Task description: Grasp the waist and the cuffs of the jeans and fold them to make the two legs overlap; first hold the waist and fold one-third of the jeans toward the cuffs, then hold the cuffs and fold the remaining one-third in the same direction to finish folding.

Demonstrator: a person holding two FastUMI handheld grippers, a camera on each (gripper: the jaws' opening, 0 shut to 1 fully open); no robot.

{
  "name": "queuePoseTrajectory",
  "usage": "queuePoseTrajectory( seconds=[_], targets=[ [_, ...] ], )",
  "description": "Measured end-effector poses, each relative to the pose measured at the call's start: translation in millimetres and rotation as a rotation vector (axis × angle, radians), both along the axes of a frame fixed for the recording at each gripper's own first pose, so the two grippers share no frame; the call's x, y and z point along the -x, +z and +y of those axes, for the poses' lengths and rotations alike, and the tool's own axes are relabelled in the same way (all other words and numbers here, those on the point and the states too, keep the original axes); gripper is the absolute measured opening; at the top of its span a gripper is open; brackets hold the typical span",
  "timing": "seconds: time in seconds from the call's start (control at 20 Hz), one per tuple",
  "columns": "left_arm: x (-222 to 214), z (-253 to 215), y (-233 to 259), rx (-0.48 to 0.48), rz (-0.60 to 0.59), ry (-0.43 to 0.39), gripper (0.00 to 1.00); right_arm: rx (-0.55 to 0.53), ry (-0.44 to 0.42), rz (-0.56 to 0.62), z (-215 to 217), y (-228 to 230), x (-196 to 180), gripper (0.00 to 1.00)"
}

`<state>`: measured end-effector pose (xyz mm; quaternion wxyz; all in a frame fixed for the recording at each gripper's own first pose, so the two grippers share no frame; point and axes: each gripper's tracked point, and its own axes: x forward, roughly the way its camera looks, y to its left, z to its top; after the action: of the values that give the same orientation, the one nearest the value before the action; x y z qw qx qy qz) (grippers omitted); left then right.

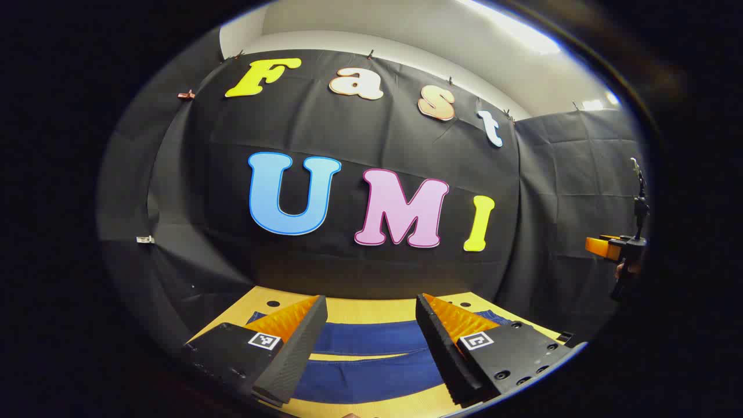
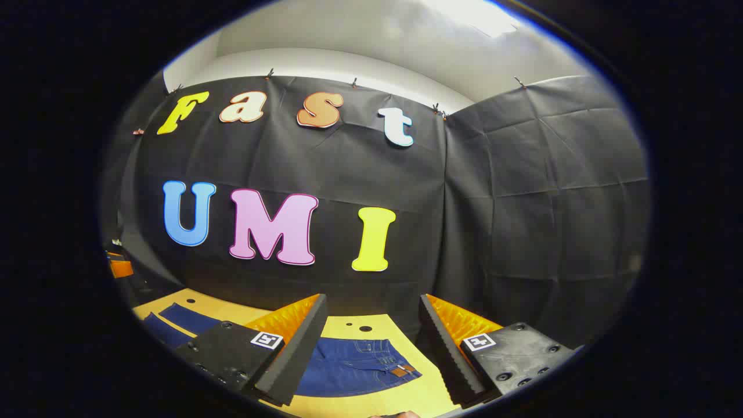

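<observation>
Tongs: left tongs and right tongs both spread wide, grasping nothing.
Jeans: flat on the worktop below both; legs under left, waist under right.
Axis: runs left-right across frame.

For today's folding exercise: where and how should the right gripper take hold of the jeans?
Grip the waistband of the jeans, coming down from above. The jeans lie flat on the table, and the waist end sits between the right gripper's open fingers.
</observation>
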<state>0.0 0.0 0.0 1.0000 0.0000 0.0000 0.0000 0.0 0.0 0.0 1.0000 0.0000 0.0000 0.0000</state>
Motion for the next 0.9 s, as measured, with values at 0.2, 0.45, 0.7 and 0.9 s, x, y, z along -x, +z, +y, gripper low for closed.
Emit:
queuePoseTrajectory(
  seconds=[0.2,0.45,0.7,0.9],
  targets=[
    [4.8,-5.9,1.7,-0.013,-0.003,-0.012,0.96,0.0,0.0,0.0,0.0,0.0,0.0,0.96],
    [8.5,0.2,6.4,-0.044,-0.011,0.002,0.96,0.0,0.0,0.0,0.0,0.0,0.0,0.96],
    [14.1,10.7,4.7,-0.037,-0.004,0.032,0.94,0.0,0.0,0.0,0.0,0.0,0.0,0.96],
    [19.5,21.3,0.3,-0.074,0.013,0.031,0.96,0.075,0.059,0.03,2.4,-11.8,-4.1,0.96]
  ],
)
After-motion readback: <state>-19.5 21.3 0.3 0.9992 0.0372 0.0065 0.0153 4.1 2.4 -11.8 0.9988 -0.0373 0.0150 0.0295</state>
